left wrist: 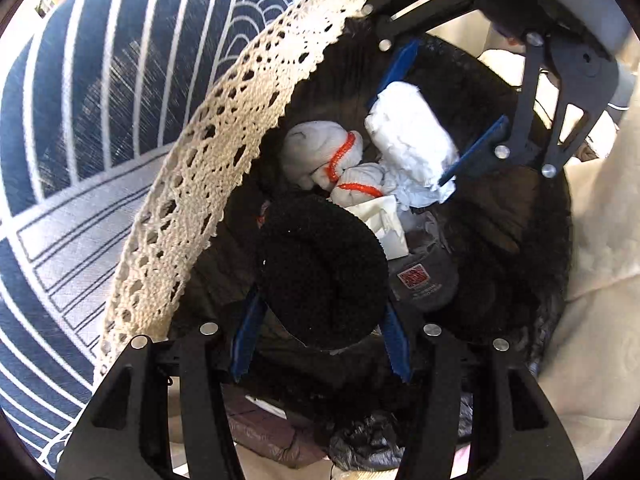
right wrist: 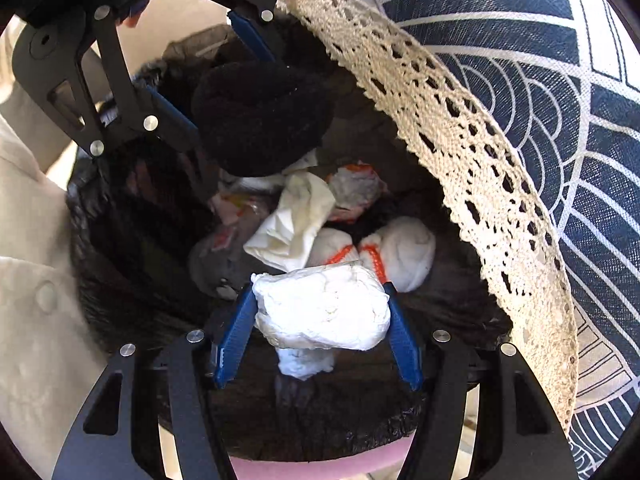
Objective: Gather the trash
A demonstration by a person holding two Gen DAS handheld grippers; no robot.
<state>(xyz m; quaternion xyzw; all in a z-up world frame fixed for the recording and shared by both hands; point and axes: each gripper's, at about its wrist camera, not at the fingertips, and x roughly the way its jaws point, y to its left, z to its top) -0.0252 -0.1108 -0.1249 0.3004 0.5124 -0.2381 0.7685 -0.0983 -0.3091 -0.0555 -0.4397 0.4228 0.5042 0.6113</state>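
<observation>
Black fuzzy fabric, a rolled bundle (left wrist: 324,276), fills the left hand-held gripper (left wrist: 320,340), whose blue pads are clamped on its two sides. The right hand-held gripper (right wrist: 320,336) is likewise clamped, on a white crumpled wad (right wrist: 324,312) that lies crosswise between its pads, long axis running from pad to pad, with a bluish-white tail hanging below.

Both point steeply down into the mouth of a bin lined with a black bag (right wrist: 120,264), so what each one holds already hangs straight above the opening; the coming move, as I judge it, is just to let go, with no sideways travel needed. Neither hand is clearly nearer, as they face each other across the mouth.

Down in the bin lie white bundles tied with orange cord (left wrist: 320,152), a cream paper napkin (right wrist: 292,224) and a grey wrapper (left wrist: 424,276), though the depths are too dark to say how full it is.

A cloth edged in cream lace (left wrist: 200,184), dark blue with white lines, overhangs one side of the bin's rim, close beside the black bundle, and might catch it.
</observation>
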